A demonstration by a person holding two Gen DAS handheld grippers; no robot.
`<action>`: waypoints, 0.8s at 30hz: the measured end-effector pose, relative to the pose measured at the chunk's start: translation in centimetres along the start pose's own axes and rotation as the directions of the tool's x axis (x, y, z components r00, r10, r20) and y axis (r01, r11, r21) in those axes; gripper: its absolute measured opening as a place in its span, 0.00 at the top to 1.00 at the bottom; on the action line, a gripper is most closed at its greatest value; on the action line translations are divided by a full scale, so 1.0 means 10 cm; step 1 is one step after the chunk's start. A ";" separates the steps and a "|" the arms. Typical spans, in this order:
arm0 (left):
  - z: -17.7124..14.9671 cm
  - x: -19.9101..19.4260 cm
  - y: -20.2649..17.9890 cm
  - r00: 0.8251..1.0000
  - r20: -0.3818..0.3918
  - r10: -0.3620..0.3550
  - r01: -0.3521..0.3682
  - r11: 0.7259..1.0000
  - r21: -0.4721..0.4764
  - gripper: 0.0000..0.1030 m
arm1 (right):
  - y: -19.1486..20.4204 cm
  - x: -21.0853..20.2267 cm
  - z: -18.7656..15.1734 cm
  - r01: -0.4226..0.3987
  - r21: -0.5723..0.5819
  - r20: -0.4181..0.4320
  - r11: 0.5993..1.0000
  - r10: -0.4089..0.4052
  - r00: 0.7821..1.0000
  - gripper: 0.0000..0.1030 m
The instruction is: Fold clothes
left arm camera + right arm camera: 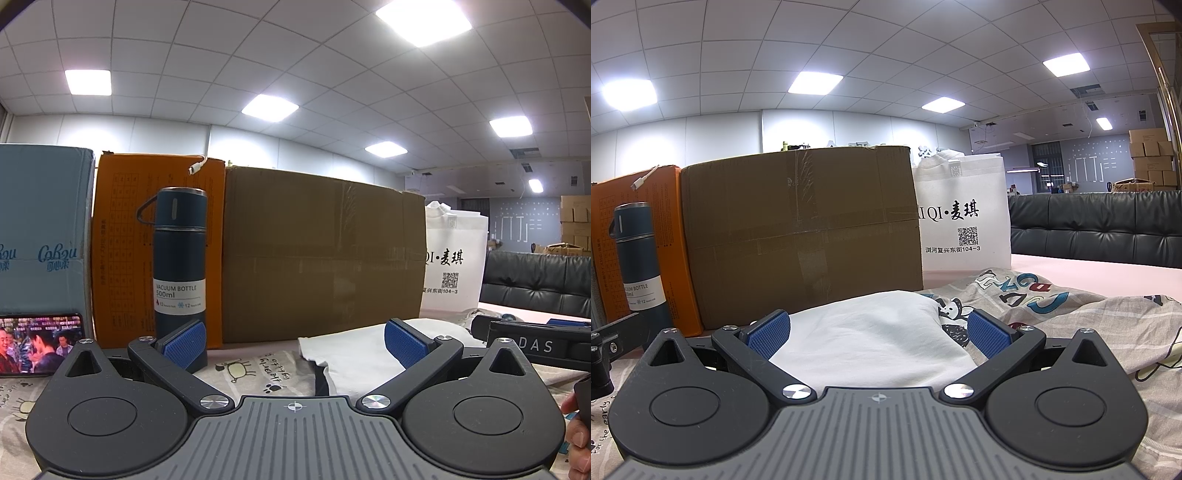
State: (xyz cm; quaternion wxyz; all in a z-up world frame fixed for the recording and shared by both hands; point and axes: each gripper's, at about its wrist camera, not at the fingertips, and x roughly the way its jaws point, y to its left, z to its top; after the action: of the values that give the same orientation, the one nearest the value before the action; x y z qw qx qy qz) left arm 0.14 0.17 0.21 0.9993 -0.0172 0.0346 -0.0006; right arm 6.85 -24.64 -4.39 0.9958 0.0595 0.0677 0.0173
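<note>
the white shirt [871, 332] lies on the patterned cloth [1052, 306] in front of the brown box [801, 229]. it sits just ahead of the right gripper [879, 332], between its spread fingers, not pinched. the left gripper [293, 341] is also released, with the shirt ahead and to its right. the shirt's long axis runs roughly left to right; which end is the collar cannot be told.

**Materials and finishes noted**

White garment [875, 332]: soft matt cloth. Printed sheet [1071, 310]: thin creased fabric. Brown box [801, 229]: matt cardboard, glossy tape strips. Bottle [180, 258]: satin-painted metal, paper label. White bag [964, 214]: non-woven fabric. Gripper pads [766, 334]: blue, knurled plastic or rubber was seen. Sofa [1100, 229]: smooth leather-like sheen.
</note>
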 end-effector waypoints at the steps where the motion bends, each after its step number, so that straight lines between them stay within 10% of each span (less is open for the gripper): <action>1: 0.00 0.00 0.01 1.000 0.000 -0.001 0.001 1.000 -0.001 0.00 | 0.00 0.00 0.00 0.000 0.000 0.000 1.000 0.000 1.000 0.00; 24: 0.00 -0.02 -0.02 1.000 0.009 -0.010 0.010 1.000 0.009 0.00 | 0.00 0.02 0.01 -0.002 -0.001 -0.002 1.000 0.002 1.000 0.00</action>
State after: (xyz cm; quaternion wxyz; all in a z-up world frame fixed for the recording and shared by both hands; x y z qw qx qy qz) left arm -0.02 -0.02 0.20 0.9995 -0.0128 0.0300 -0.0056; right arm 7.03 -24.66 -4.32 0.9957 0.0591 0.0687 0.0182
